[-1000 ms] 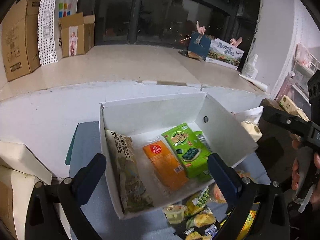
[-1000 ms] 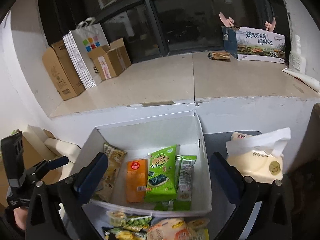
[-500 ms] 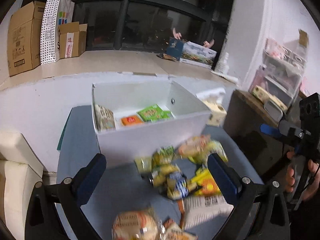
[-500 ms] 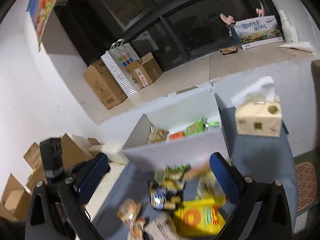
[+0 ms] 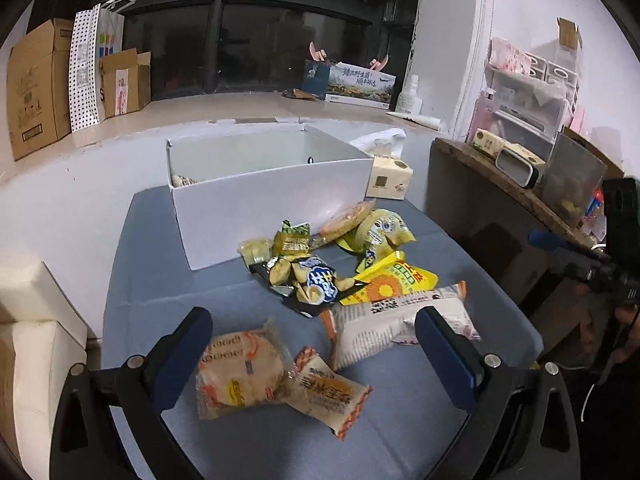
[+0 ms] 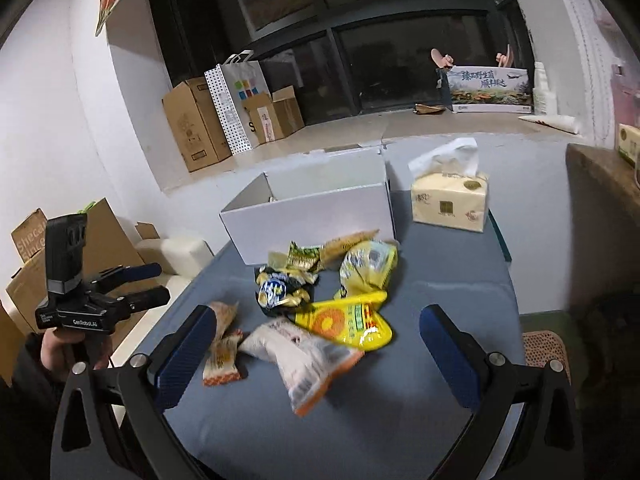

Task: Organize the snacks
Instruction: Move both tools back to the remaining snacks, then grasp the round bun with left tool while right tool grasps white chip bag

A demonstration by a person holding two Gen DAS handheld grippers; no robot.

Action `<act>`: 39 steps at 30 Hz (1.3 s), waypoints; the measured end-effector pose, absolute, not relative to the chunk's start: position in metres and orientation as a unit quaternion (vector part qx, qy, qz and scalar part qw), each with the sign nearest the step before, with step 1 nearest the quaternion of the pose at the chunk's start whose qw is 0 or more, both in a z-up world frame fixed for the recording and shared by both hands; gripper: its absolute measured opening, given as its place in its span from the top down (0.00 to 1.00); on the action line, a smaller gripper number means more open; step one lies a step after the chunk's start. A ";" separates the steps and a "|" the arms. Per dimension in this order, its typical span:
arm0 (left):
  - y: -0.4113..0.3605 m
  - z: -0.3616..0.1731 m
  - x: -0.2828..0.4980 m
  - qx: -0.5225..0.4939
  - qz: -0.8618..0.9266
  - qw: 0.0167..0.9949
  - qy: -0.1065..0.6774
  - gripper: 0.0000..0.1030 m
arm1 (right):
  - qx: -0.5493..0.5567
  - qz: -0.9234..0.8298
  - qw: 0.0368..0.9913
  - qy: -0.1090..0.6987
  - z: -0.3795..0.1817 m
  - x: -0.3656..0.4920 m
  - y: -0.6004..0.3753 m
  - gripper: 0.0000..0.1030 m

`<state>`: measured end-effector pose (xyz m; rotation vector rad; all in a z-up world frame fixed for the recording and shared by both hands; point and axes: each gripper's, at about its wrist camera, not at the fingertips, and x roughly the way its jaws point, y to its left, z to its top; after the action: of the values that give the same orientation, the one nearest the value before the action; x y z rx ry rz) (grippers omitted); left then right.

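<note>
Both claws are spread wide and hold nothing. The left claw [image 5: 314, 354] hangs above the near end of the blue-grey surface [image 5: 160, 276]. Between its fingers lie a round pastry in clear wrap [image 5: 238, 368] and, touching that pastry on the right, a small orange-edged cake packet [image 5: 330, 396]. A white bread bag with orange ends [image 5: 394, 322] lies just ahead of its right finger, partly hidden by that fingertip.

Further ahead of the left claw is a loose heap of snacks: a yellow pouch with an orange sun print [image 5: 390, 284], a black bag of small wrapped sweets [image 5: 306, 280], a green-and-yellow sachet [image 5: 292, 238] and a pale yellow crinkled bag [image 5: 380, 230]. Beyond the heap stands the open white box [image 5: 276, 204], its front wall touching or nearly touching the farthest packets. One packet top shows above the rim at its left inner corner; the rest of the inside is hidden. A tissue pack [image 5: 388, 180] stands just right of the box.

The right claw [image 6: 318, 356] also hangs over the near end, with the white bread bag [image 6: 304, 360] between its fingers and the yellow pouch [image 6: 346, 322] just beyond. The small cake packet [image 6: 222, 360] lies by its left fingertip. The white box [image 6: 312, 218] stands well ahead, and the tissue pack [image 6: 450, 200] is ahead to the right. The left claw [image 6: 152, 284] appears far to the left, clear of the snacks.
</note>
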<state>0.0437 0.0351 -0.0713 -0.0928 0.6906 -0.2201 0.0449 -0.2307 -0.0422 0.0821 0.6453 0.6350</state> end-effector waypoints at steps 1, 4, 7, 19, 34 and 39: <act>0.035 -0.072 0.043 -0.049 -0.111 0.933 0.338 0.00 | 0.035 0.306 0.899 0.313 -0.044 0.042 -0.231 0.00; 0.037 -0.074 0.041 -0.057 -0.109 0.931 0.343 0.00 | 0.018 0.290 0.900 0.323 -0.052 0.040 -0.232 0.00; 0.038 -0.075 0.039 -0.065 -0.108 0.930 0.346 0.00 | 0.009 0.283 0.901 0.330 -0.060 0.039 -0.232 0.00; 0.046 -0.079 0.034 -0.068 -0.104 0.929 0.348 0.00 | -0.095 0.333 0.863 0.367 -0.095 0.065 -0.174 0.00; 0.074 -0.111 0.031 -0.084 -0.075 0.915 0.387 0.00 | -0.273 0.391 0.764 0.434 -0.148 0.098 -0.088 0.59; 0.090 -0.127 0.037 -0.111 -0.063 0.906 0.405 0.00 | -0.248 0.395 0.773 0.431 -0.140 0.078 -0.101 0.60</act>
<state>0.0368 0.0896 -0.1266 -0.2284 0.8355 -0.1293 0.0783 -0.1012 -0.1401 -0.5374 0.9333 0.8559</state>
